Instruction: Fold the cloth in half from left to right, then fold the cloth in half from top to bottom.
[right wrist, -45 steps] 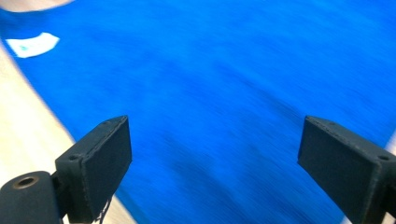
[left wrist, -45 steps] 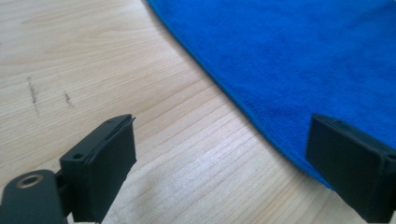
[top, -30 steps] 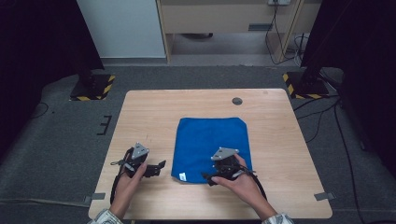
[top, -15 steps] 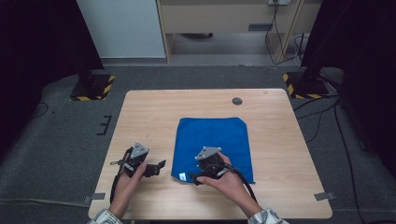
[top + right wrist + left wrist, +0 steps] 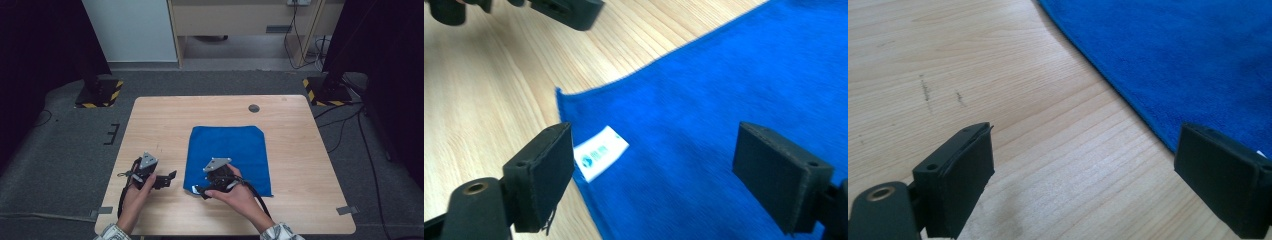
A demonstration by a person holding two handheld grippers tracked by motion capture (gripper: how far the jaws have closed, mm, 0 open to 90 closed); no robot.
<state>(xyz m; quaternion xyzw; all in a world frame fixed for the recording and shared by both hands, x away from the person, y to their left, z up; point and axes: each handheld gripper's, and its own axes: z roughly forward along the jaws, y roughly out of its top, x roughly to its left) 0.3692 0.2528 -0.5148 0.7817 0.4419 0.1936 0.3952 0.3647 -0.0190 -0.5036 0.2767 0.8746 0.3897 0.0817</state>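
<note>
Since a second ago the right tongs [image 5: 200, 190] have slid left to the near-left corner of the blue cloth [image 5: 230, 150] lying flat on the desk [image 5: 160, 125], jaws spread but narrowing, likely to pinch it, while the left tongs [image 5: 167, 179] wait spread beside it.

right gripper [image 5: 200, 190] slid left across the blue cloth [image 5: 235, 150] to its near-left corner, jaws narrowing slightly.

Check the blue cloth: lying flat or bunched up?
Flat. The blue cloth lies spread on the table without bunches; its white label shows at the near corner.
</note>
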